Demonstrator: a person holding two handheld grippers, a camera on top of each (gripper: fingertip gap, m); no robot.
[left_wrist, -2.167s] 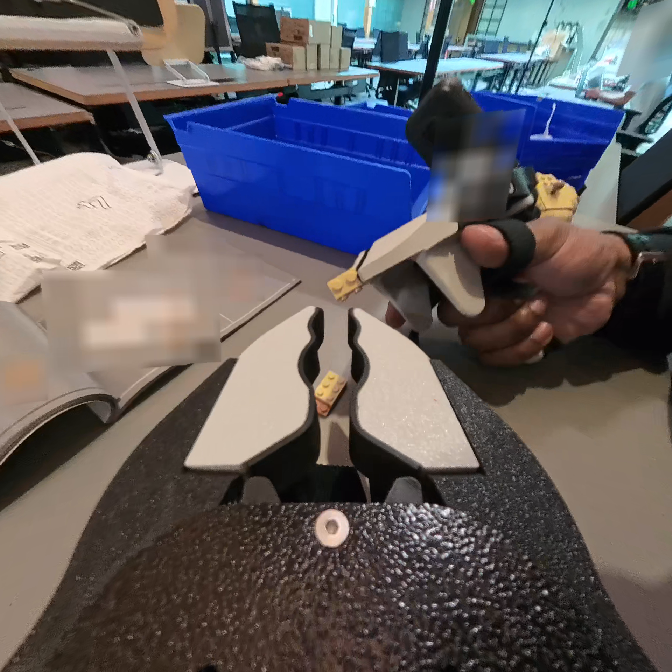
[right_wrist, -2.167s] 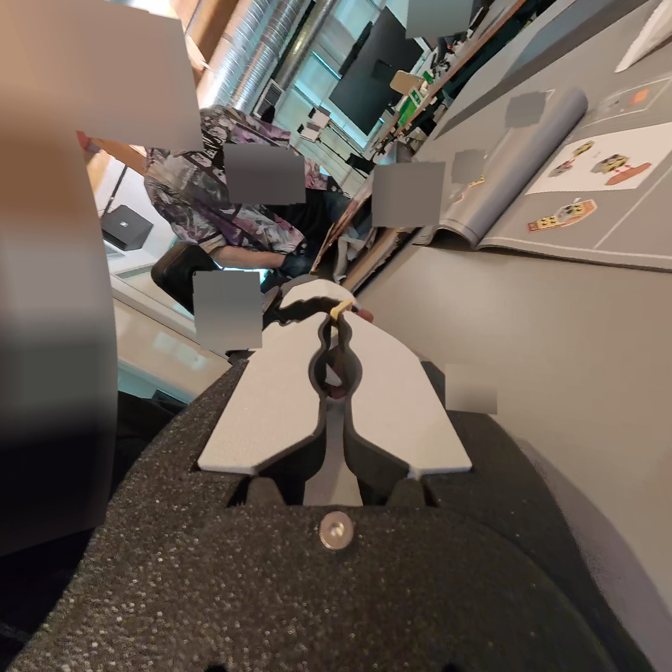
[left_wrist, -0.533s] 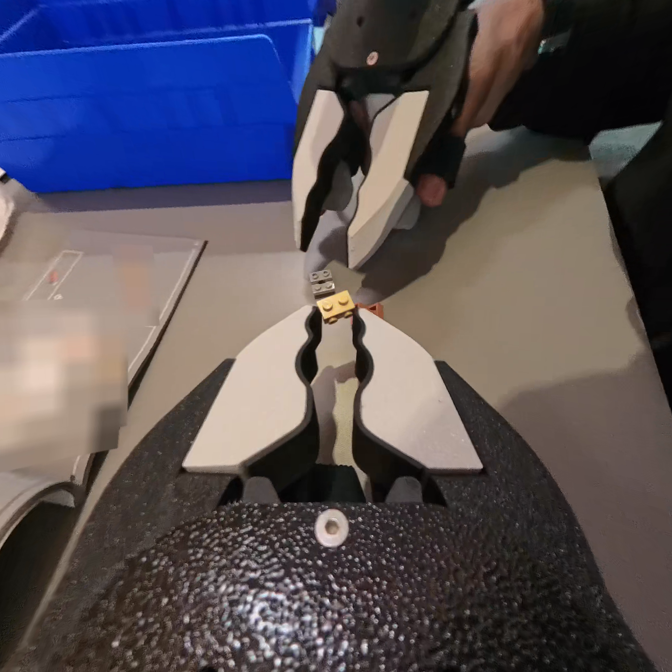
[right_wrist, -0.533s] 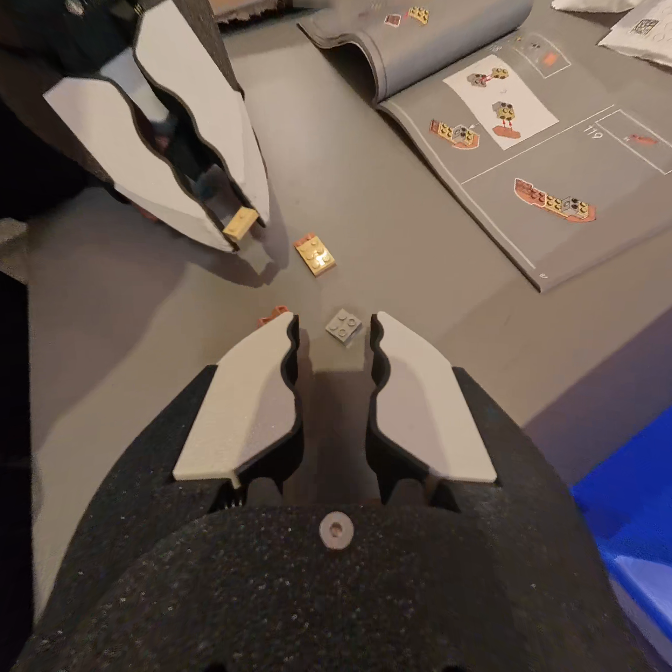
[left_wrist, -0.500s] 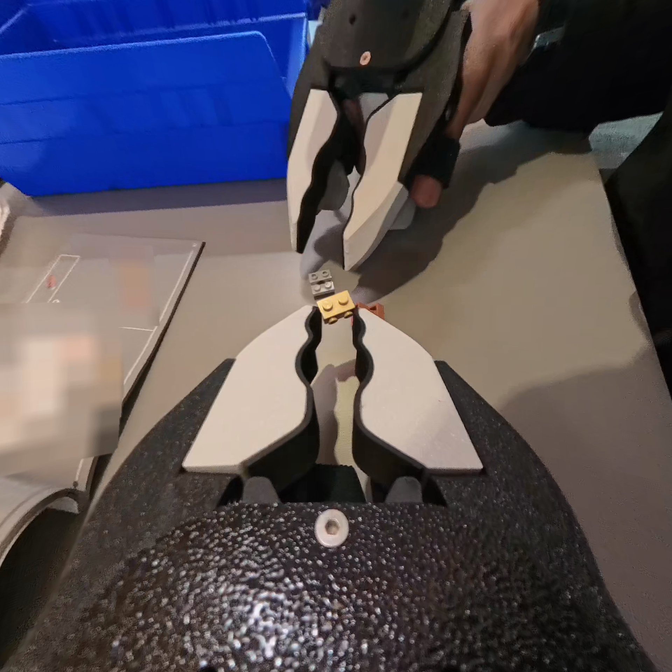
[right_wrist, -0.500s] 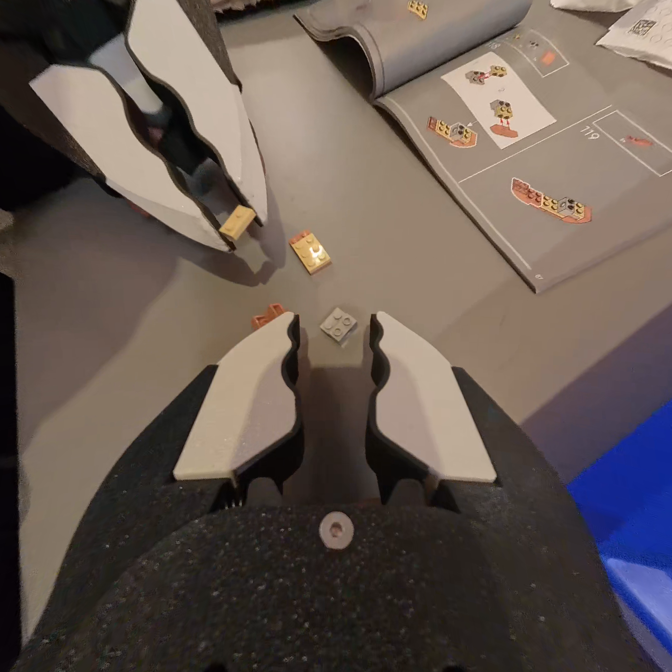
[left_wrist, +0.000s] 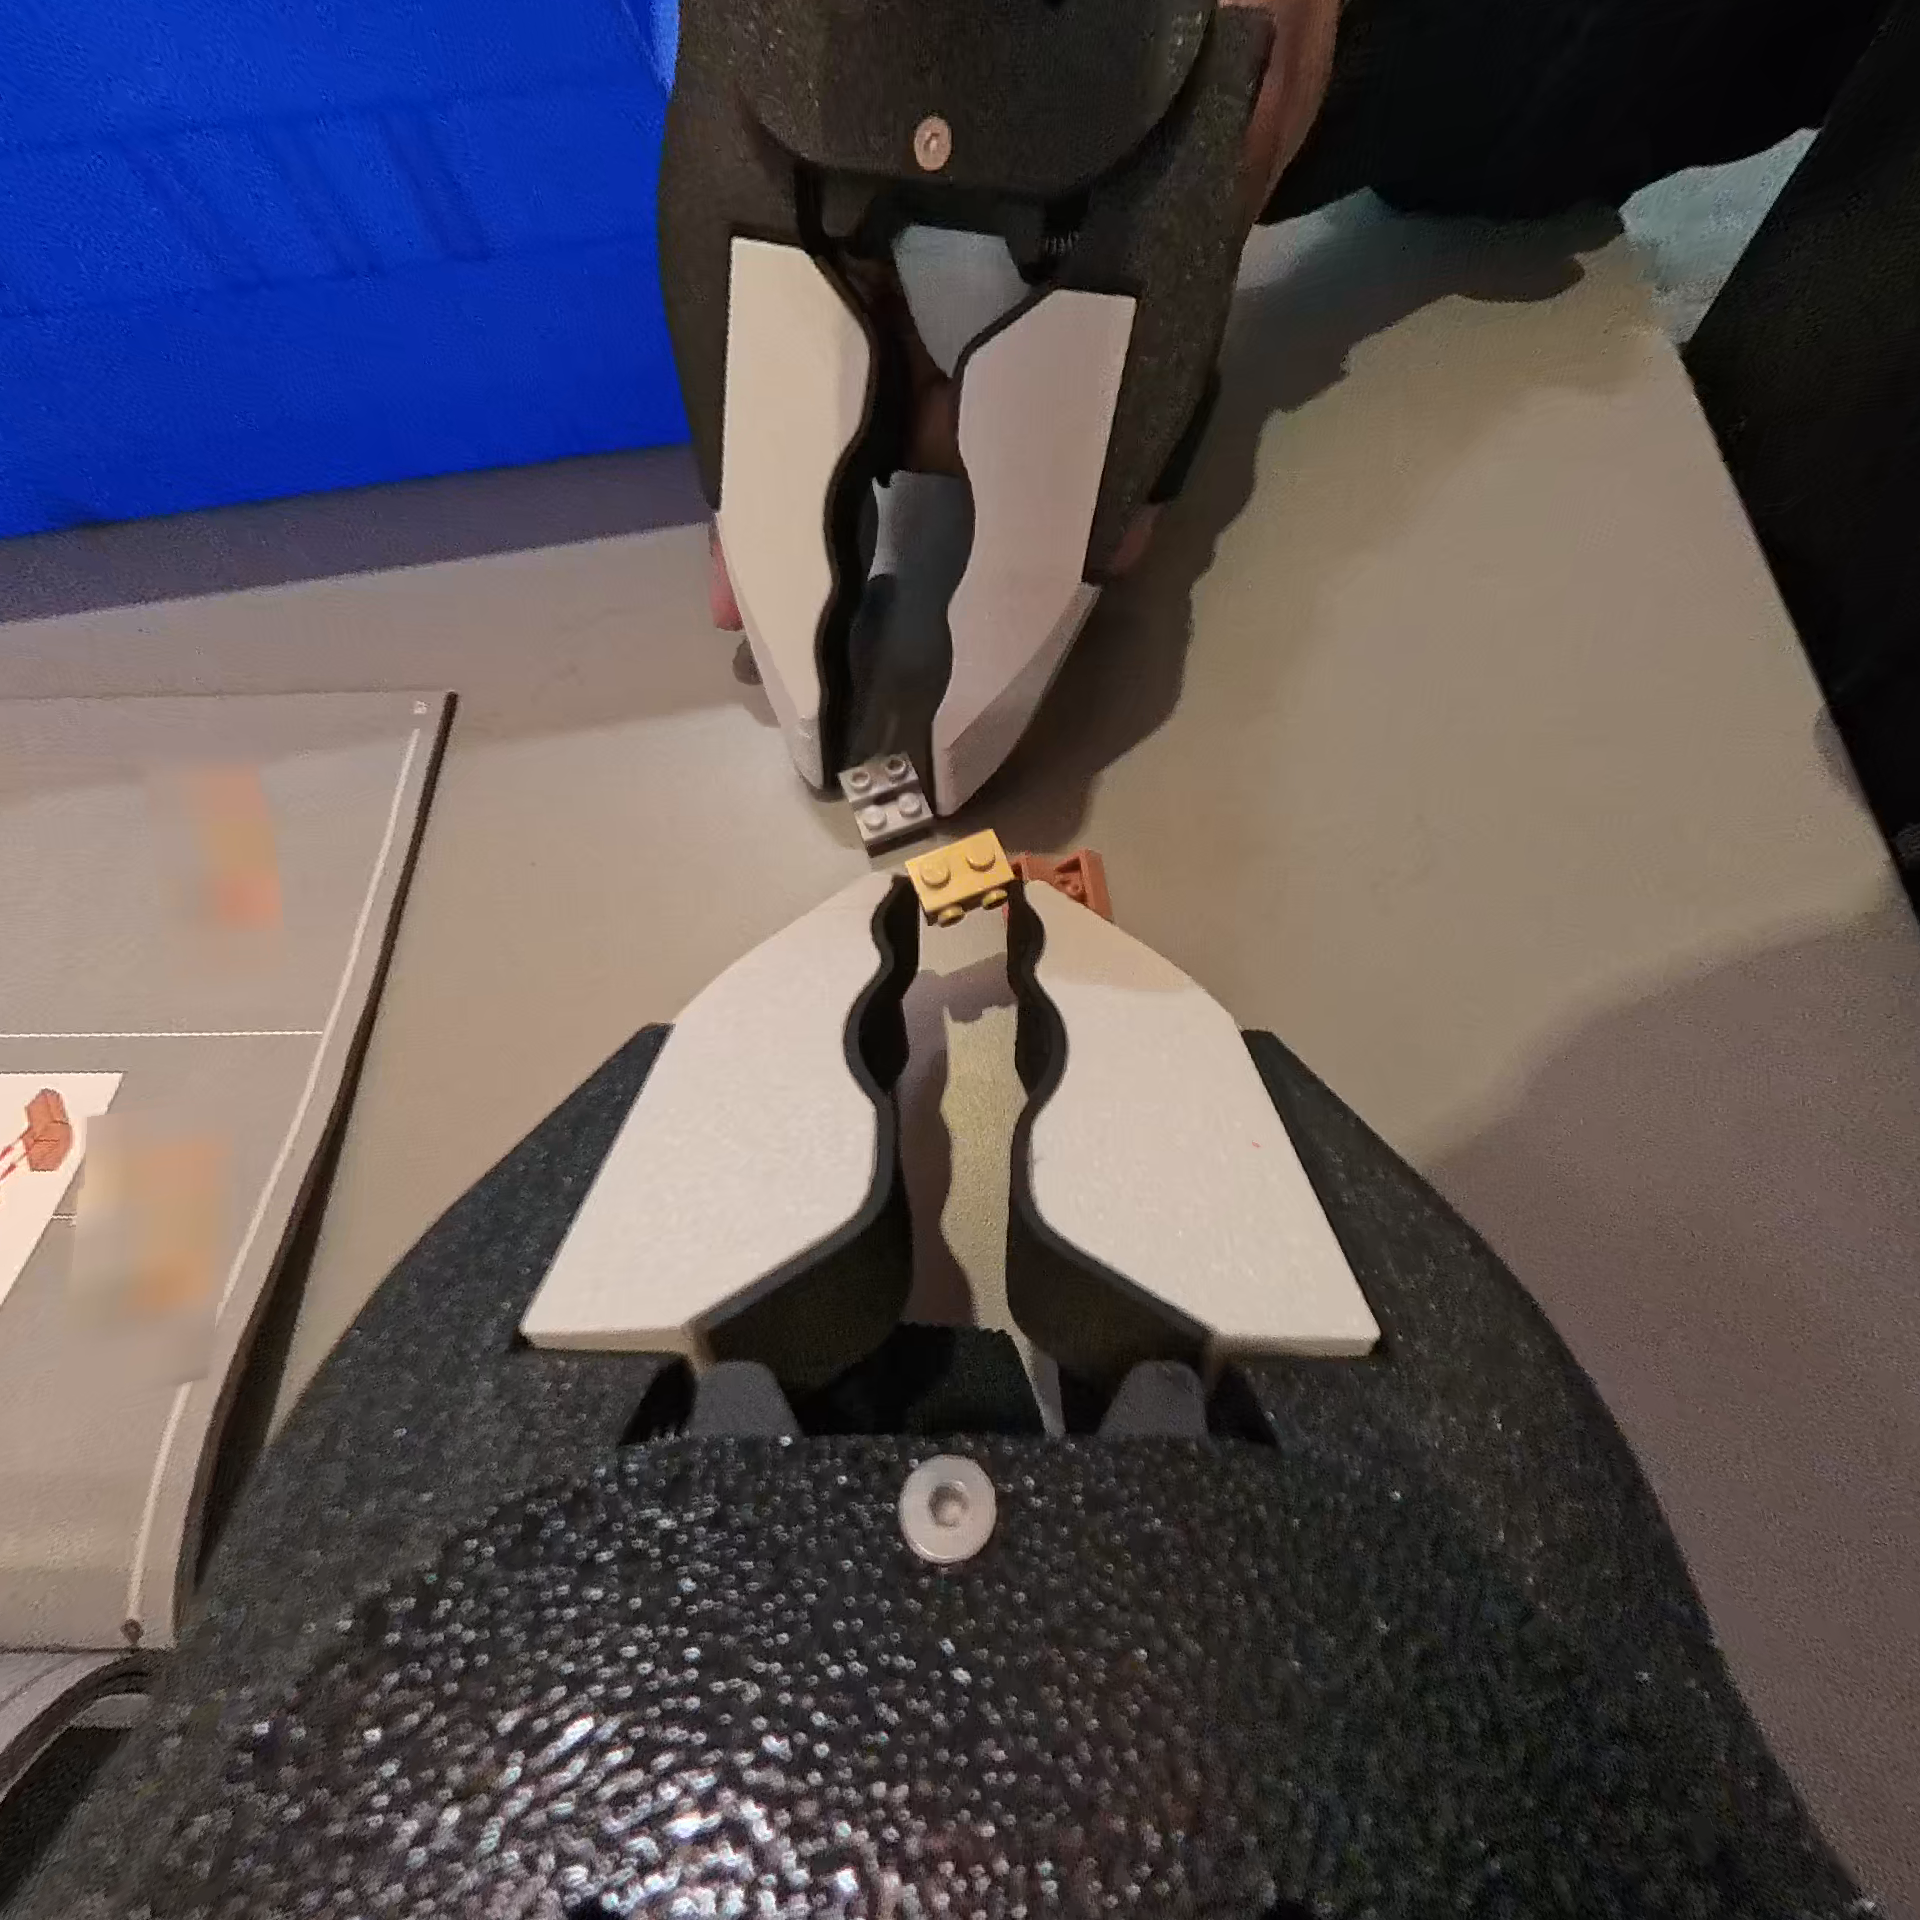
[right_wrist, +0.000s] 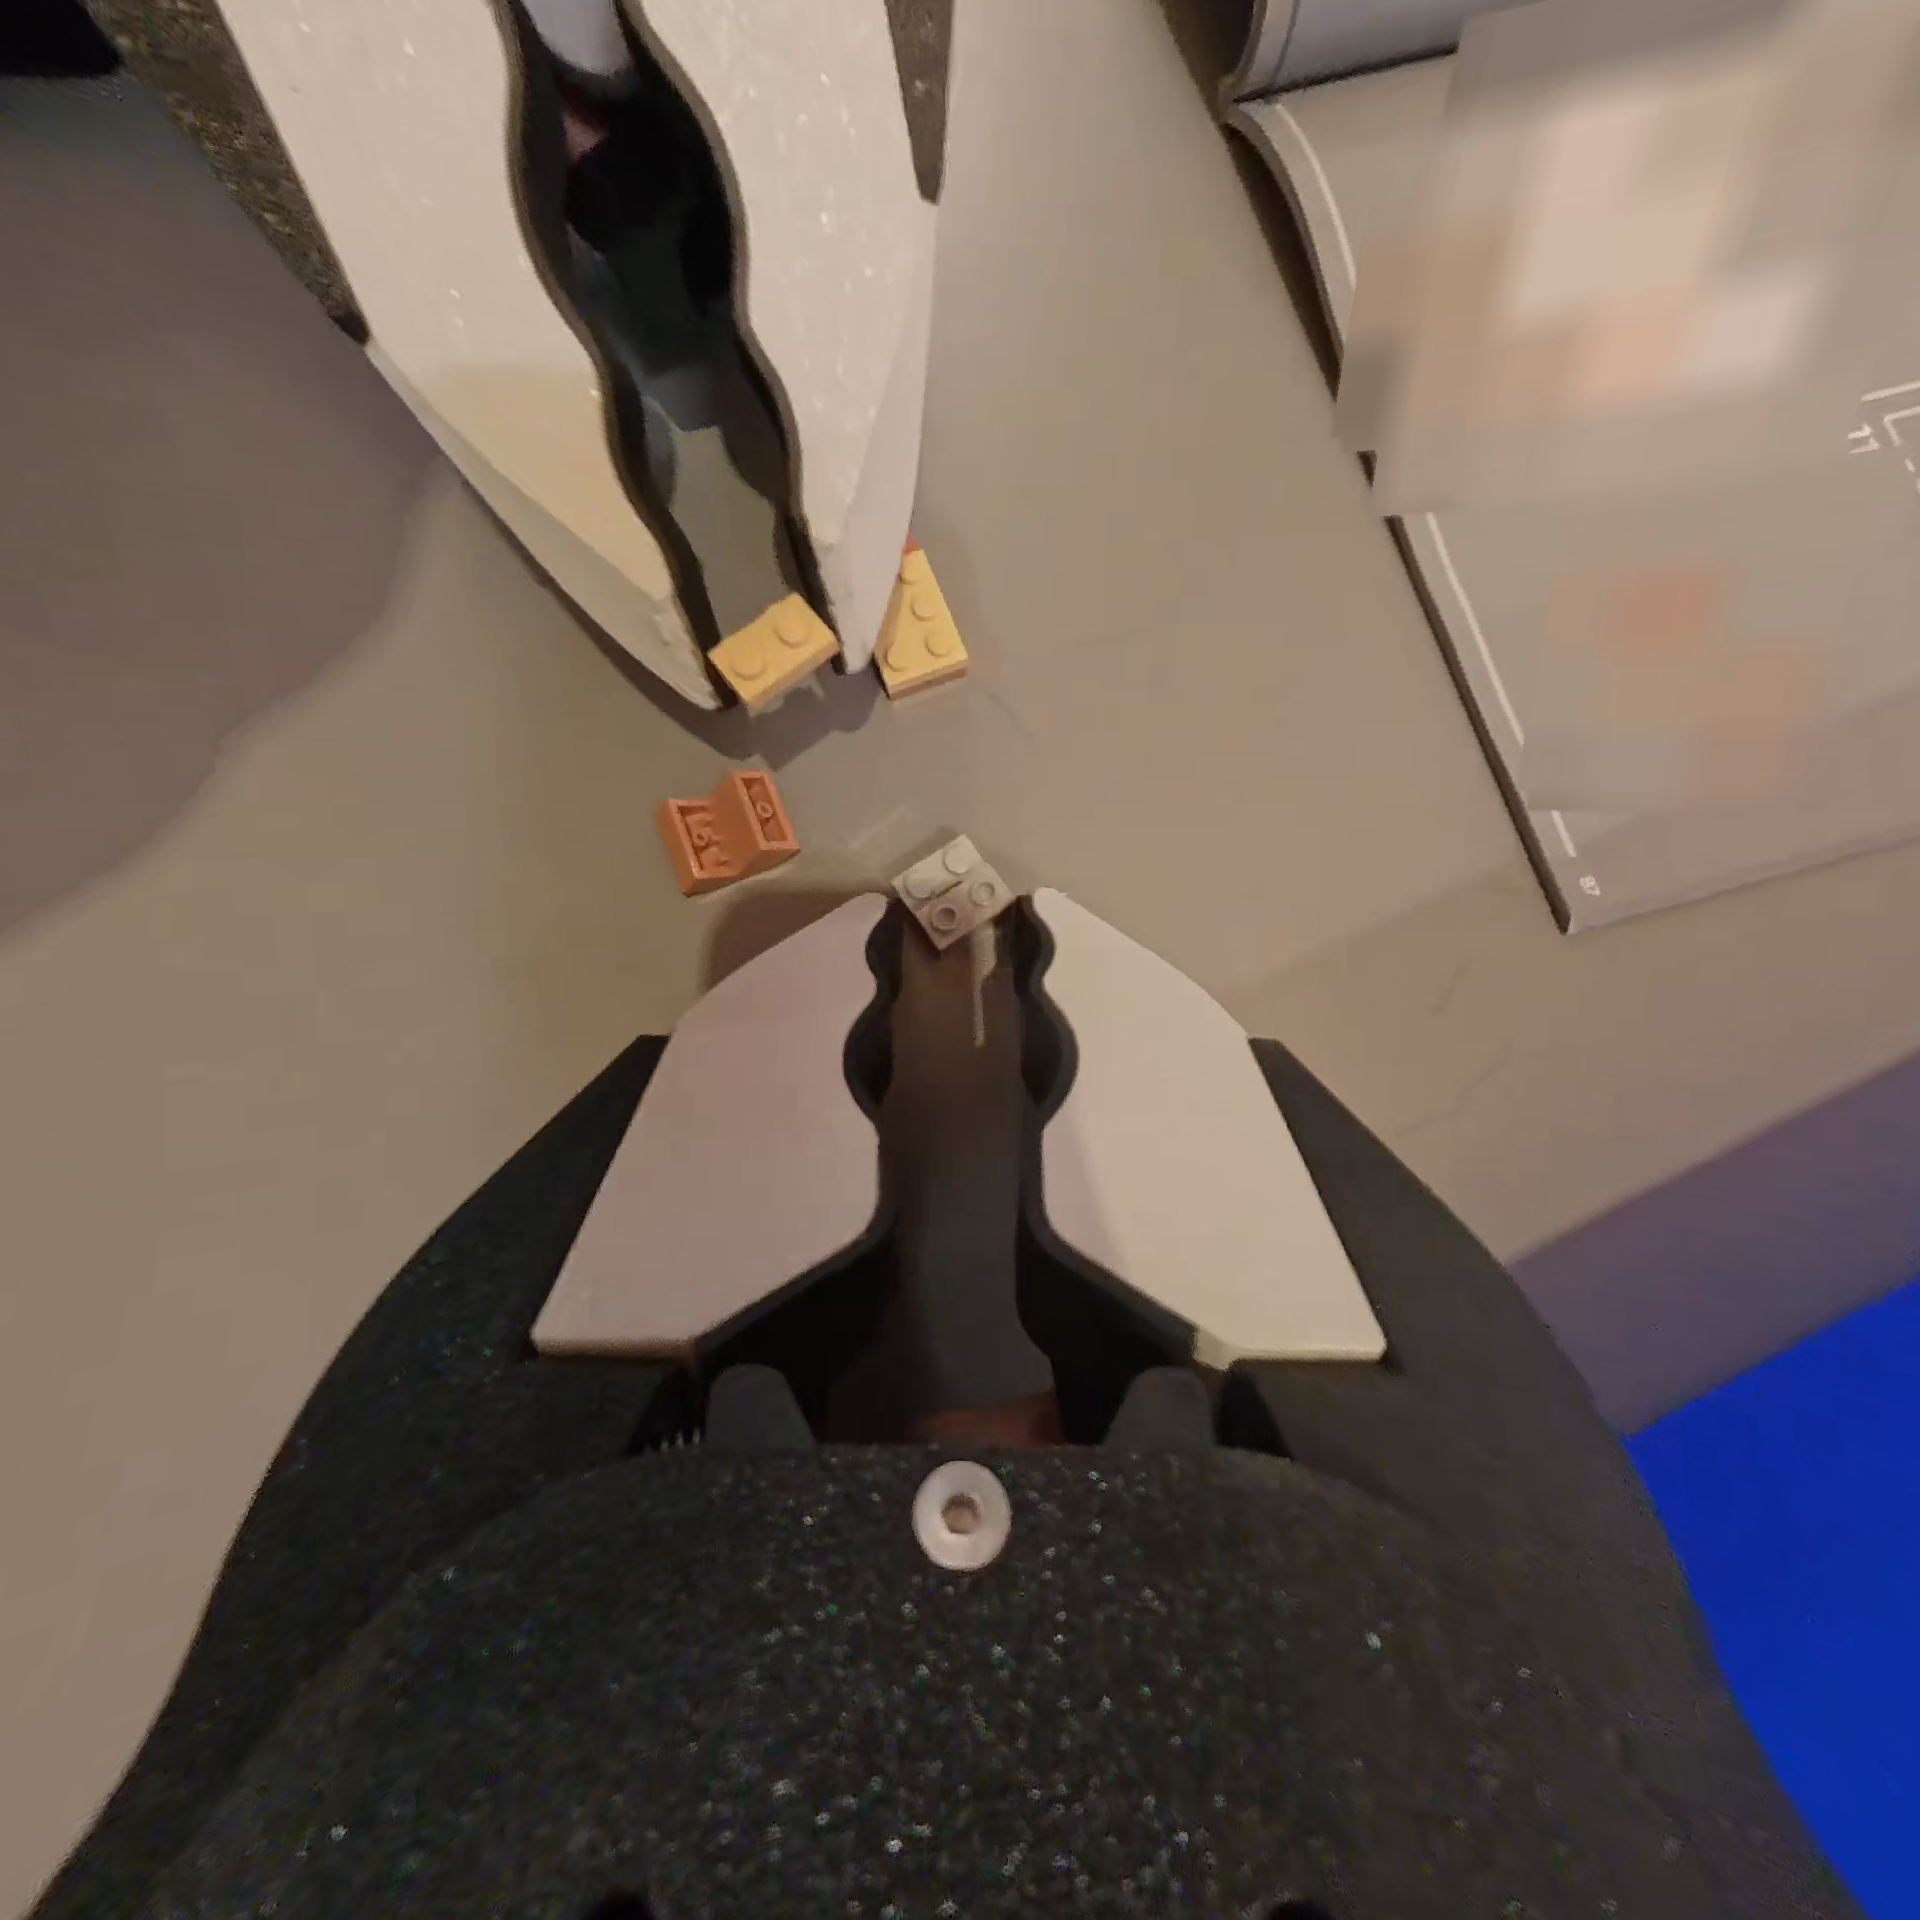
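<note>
Left wrist view: the left tongs (left_wrist: 961, 904) are closed on a small tan brick (left_wrist: 958, 876), which is pinched at the tips just above the grey desk (left_wrist: 1403, 831). Just behind it, a brown piece (left_wrist: 1070, 871) is seen lying on the desk. A little farther, a grey square plate (left_wrist: 885, 802) is gripped between the tips of the right tongs (left_wrist: 883, 784). A booklet (left_wrist: 208, 935) is seen at the left, and a blue bin (left_wrist: 312, 260) farthest back.

Bench (left_wrist: 1455, 727): carries all.
Booklet (left_wrist: 208, 935): left.
Bin (left_wrist: 312, 260): behind the booklet.
Two-stud brick (left_wrist: 961, 881): at left gripper (left_wrist: 961, 904) tips.
Four-stud plate (left_wrist: 883, 798): just beyond, at right gripper (left_wrist: 883, 774) tips.
Bracket piece (left_wrist: 1070, 873): right of brick.
</note>
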